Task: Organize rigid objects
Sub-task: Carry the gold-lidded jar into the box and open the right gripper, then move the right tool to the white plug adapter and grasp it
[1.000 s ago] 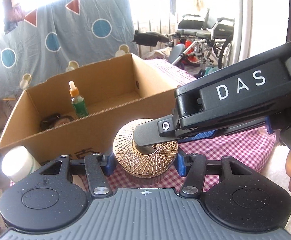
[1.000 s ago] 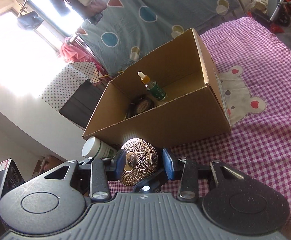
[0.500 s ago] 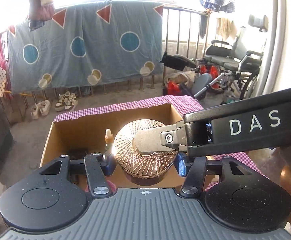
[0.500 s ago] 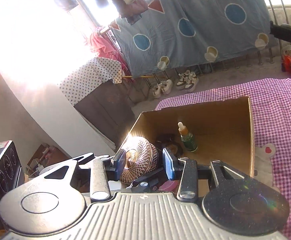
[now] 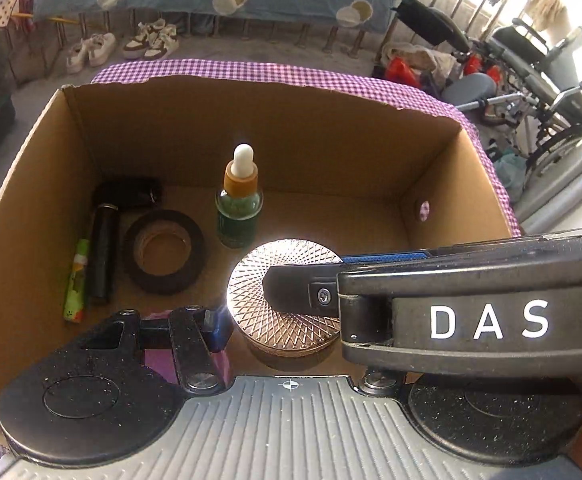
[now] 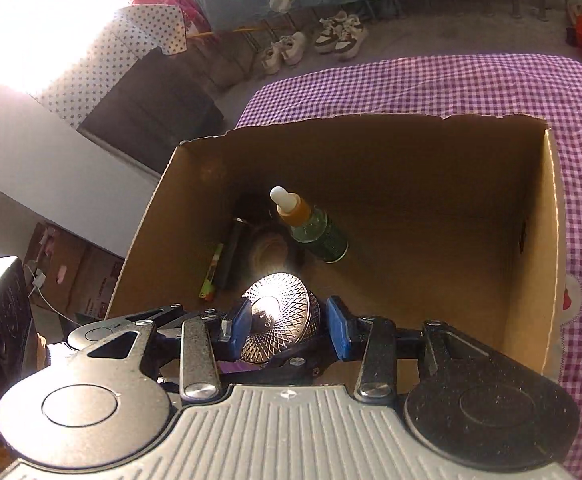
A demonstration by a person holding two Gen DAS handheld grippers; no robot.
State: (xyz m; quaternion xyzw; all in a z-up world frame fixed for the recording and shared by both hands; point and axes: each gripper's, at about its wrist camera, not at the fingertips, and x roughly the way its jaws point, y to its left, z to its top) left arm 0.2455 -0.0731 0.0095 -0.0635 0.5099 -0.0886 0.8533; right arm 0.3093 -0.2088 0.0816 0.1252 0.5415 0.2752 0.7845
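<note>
A round gold tin (image 5: 287,300) with a lattice lid hangs over the inside of an open cardboard box (image 5: 291,132), near its front wall. My left gripper (image 5: 287,328) is shut on the tin's sides, and its right finger is hidden. My right gripper (image 6: 287,322) is shut on the same tin (image 6: 279,316) across lid and base. One of its fingers (image 5: 451,312) lies over the lid. On the floor of the box (image 6: 411,160) stand a green dropper bottle (image 5: 238,208), a roll of black tape (image 5: 163,250), a black cylinder (image 5: 101,252) and a green tube (image 5: 76,280).
The box sits on a purple checked cloth (image 6: 451,88). The right half of the box floor (image 5: 351,216) is bare. Beyond the table are shoes (image 5: 91,48) on the ground, a wheelchair (image 5: 551,72) at the right and a dark cabinet (image 6: 151,100) at the left.
Both grippers carried the tin from the cloth in front of the box, up over the front wall, to above the box floor. The white jar beside the box has left the view.
</note>
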